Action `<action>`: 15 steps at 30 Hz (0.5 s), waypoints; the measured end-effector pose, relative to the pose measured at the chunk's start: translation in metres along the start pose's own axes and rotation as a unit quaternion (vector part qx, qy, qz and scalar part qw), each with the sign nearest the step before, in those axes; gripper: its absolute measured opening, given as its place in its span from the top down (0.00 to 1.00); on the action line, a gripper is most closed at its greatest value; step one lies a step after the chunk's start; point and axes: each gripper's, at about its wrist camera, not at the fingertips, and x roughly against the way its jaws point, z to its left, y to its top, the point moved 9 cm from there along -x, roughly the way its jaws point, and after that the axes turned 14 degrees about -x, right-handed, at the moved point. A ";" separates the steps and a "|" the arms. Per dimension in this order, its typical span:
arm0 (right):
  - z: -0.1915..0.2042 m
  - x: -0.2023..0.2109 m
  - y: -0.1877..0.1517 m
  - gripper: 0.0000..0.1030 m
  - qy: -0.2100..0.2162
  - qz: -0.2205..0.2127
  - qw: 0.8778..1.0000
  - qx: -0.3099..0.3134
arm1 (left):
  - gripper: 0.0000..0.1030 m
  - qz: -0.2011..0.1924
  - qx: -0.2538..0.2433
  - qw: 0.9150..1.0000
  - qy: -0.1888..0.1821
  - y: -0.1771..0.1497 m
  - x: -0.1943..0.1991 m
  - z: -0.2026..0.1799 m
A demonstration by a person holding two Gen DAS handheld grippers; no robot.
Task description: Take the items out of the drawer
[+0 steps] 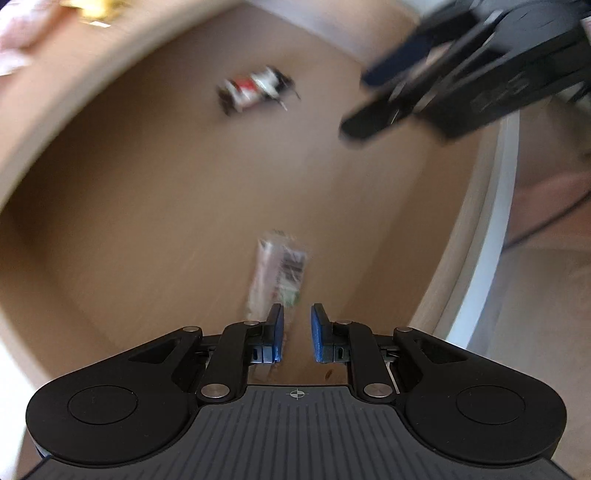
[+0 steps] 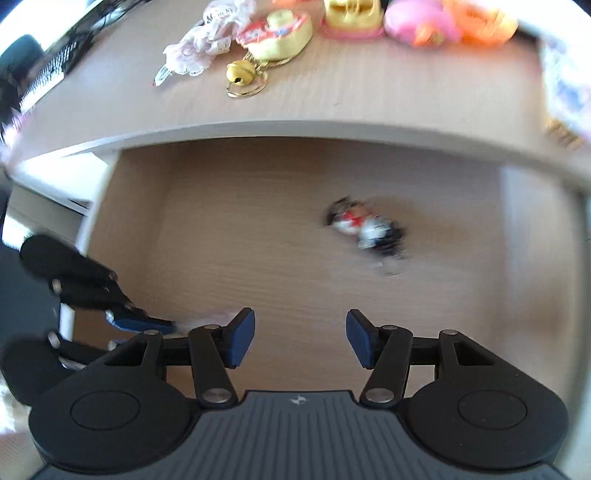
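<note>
The open wooden drawer (image 1: 155,192) holds two items. A clear plastic packet (image 1: 280,273) lies on its floor just ahead of my left gripper (image 1: 297,325), whose blue pads stand nearly together with nothing between them. A small black, white and red item (image 1: 255,90) lies further in; in the right wrist view the same item (image 2: 369,229) is blurred, right of centre. My right gripper (image 2: 301,339) hangs above the drawer floor (image 2: 258,229), open and empty. It also shows at the top right of the left view, right gripper (image 1: 388,99). The left gripper (image 2: 140,321) sits at the drawer's left.
The desk top (image 2: 369,85) above the drawer carries a lace item (image 2: 207,44), a yellow and red pouch (image 2: 277,33) with a bell (image 2: 240,74), and yellow, pink and orange toys. A keyboard (image 2: 48,74) lies far left. The drawer's white side wall (image 1: 491,221) is on the right.
</note>
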 end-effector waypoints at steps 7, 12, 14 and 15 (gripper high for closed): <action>-0.036 0.013 -0.030 0.46 0.008 -0.027 0.997 -0.068 | 0.68 0.031 0.018 0.998 -0.052 0.006 -0.016 0.008; -0.052 -0.007 -0.035 0.46 0.007 -0.037 0.996 -0.083 | 0.60 0.032 0.090 0.988 -0.119 0.002 -0.031 0.018; -0.063 -0.010 -0.045 0.46 0.006 -0.044 0.996 -0.074 | 0.75 0.025 0.114 0.986 -0.118 0.001 -0.034 0.027; -0.061 -0.010 -0.044 0.46 0.008 -0.047 0.996 -0.071 | 0.81 0.023 0.123 0.986 -0.107 0.000 -0.035 0.033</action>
